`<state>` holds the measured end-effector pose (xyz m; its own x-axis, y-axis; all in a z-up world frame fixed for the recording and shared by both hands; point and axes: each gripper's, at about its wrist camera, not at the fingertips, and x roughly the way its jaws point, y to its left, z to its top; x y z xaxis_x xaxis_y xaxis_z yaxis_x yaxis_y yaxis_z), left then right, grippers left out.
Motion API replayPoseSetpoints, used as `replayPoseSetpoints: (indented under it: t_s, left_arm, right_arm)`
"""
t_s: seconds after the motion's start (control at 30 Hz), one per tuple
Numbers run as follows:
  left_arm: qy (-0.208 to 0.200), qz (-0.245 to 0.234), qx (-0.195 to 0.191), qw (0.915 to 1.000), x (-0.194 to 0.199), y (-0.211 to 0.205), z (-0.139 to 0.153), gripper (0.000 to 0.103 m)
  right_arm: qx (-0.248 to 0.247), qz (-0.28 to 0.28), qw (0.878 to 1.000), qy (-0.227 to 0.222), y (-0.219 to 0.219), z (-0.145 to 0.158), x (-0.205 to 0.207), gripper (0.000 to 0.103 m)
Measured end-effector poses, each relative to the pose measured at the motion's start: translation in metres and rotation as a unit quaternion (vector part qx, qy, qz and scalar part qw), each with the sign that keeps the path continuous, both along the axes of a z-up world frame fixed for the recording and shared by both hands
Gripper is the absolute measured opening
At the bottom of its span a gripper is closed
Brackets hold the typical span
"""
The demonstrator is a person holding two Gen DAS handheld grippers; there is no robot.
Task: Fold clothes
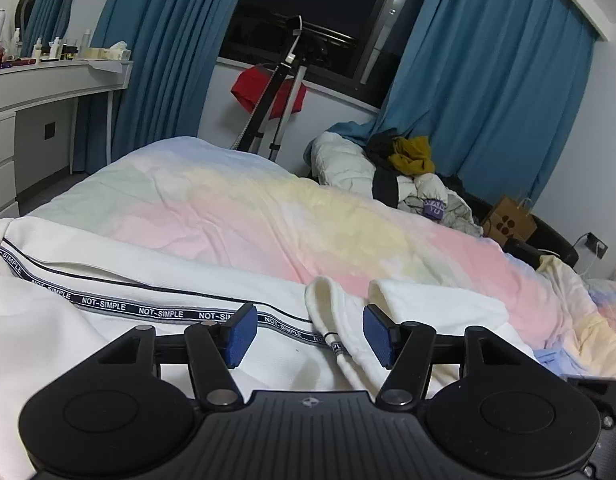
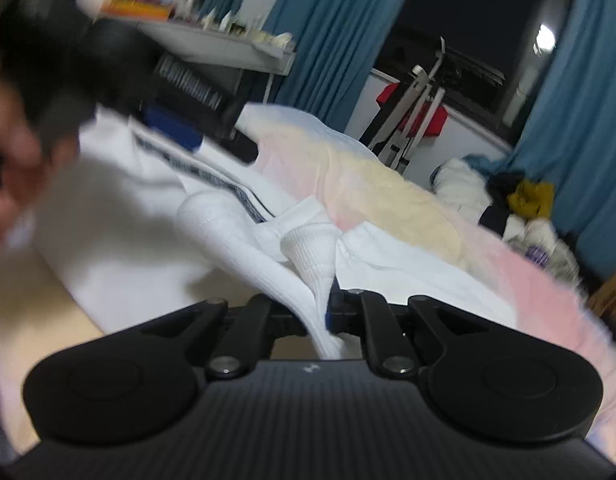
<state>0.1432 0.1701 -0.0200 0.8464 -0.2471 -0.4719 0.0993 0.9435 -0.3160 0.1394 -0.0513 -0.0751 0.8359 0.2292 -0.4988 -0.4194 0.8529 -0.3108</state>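
A white garment (image 1: 108, 256) with a black "NOT-SIMPLE" tape stripe (image 1: 156, 312) lies spread over the bed, its ribbed cuffs (image 1: 327, 296) toward the right. My left gripper (image 1: 308, 334) hovers low over it, open, blue pads (image 1: 240, 332) apart; a cuff runs between them without being pinched. In the right wrist view my right gripper (image 2: 323, 312) is shut on a fold of the white garment (image 2: 300, 276), which rises from the bed into its jaws. The left gripper (image 2: 172, 130) and a hand (image 2: 12, 160) show blurred at the upper left there.
A pastel bedcover (image 1: 268, 208) stretches beyond the garment. A pile of clothes (image 1: 407, 168) and a paper bag (image 1: 507, 220) sit at the far right by blue curtains (image 1: 487, 80). A dressing table (image 1: 48, 80) stands left; a stand with a red item (image 1: 268, 92) is under the window.
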Motion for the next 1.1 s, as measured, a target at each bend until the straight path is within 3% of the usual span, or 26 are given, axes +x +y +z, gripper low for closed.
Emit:
replayPoseSetpoints:
  t_s: [0.1,0.2,0.27,0.37,0.43,0.5,0.6,0.67,0.8,0.97,1.03,1.07,1.1]
  left_arm:
    - [0.004,0.000,-0.025,0.9997,0.002,0.004,-0.004,0.061]
    - [0.000,0.001,-0.035,0.9994,0.000,0.006,-0.007,0.061]
    - [-0.004,0.002,-0.046,0.9989,0.000,0.008,-0.009,0.062]
    - [-0.007,0.000,-0.057,0.9984,0.002,0.007,-0.012,0.062]
    - [-0.009,-0.006,-0.056,0.9984,0.001,0.004,-0.011,0.062]
    - [-0.013,-0.015,-0.054,0.9983,-0.002,-0.001,-0.010,0.062]
    - [-0.022,-0.027,-0.044,0.9984,-0.009,-0.011,-0.008,0.063]
    - [-0.025,-0.026,-0.034,0.9988,-0.010,-0.018,-0.008,0.064]
    - [-0.019,-0.025,-0.020,0.9993,-0.007,-0.025,-0.013,0.065]
    - [-0.004,-0.021,-0.030,0.9993,0.001,-0.027,-0.025,0.065]
    - [-0.007,-0.023,-0.029,0.9993,0.001,-0.027,-0.026,0.065]
    - [-0.012,-0.023,-0.029,0.9992,0.000,-0.027,-0.026,0.065]
    - [-0.017,-0.023,-0.031,0.9991,-0.002,-0.027,-0.025,0.065]
  right_arm:
    - [0.043,-0.024,0.996,0.080,-0.006,-0.023,0.009,0.010]
    - [0.055,-0.039,0.994,0.088,-0.003,-0.044,0.005,0.010]
    - [0.044,-0.039,0.995,0.077,0.000,-0.041,0.004,0.012]
    - [0.068,-0.052,0.993,0.087,-0.007,-0.031,0.006,0.017]
    - [0.082,-0.051,0.990,0.107,-0.011,-0.023,0.003,0.025]
    - [0.103,-0.045,0.986,0.126,-0.017,-0.016,-0.002,0.049]
    - [0.157,-0.017,0.978,0.138,-0.027,-0.002,-0.013,0.071]
    - [0.180,0.002,0.976,0.121,-0.033,0.011,-0.020,0.071]
    - [0.218,-0.022,0.971,0.093,-0.051,0.017,-0.015,0.072]
    - [0.211,-0.013,0.966,0.150,-0.042,-0.017,0.015,0.071]
    - [0.189,-0.012,0.970,0.152,-0.030,-0.027,0.019,0.070]
    - [0.177,-0.012,0.973,0.150,-0.025,-0.031,0.020,0.064]
    - [0.159,-0.016,0.977,0.138,-0.020,-0.031,0.019,0.049]
